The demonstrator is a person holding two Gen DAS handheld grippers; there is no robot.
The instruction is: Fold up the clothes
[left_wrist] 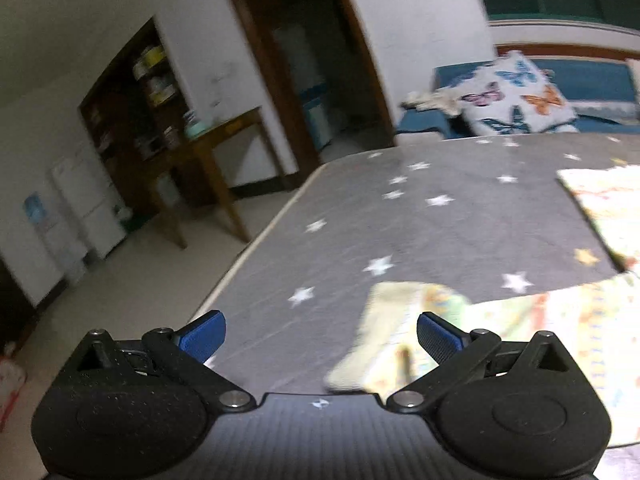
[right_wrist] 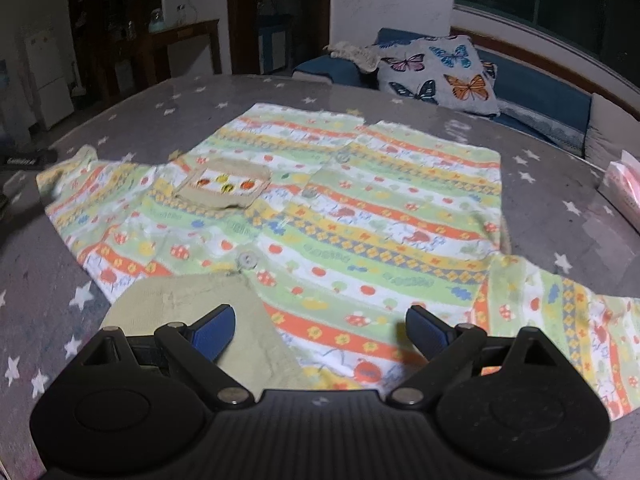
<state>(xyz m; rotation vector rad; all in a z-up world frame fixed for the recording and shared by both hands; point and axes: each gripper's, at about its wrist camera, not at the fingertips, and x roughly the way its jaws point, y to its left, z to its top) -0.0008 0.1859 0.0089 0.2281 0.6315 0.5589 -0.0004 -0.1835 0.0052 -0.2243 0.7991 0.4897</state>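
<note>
Shirt [right_wrist: 320, 208] lies flat on the starry table [right_wrist: 152, 120], collar nearest, hem pointing away; left gripper [left_wrist: 320, 338] and right gripper [right_wrist: 320, 330] both gape wide

Grey star table [right_wrist: 168, 128] bare left of shirt [right_wrist: 320, 208], room to pass there; pink tissue pack [right_wrist: 624, 188] blocks far right edge.

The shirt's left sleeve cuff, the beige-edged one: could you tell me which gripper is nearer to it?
Left. The left gripper hangs open just short of that sleeve cuff. The right gripper is open above the collar, with the cuff far off at the shirt's edge.
</note>
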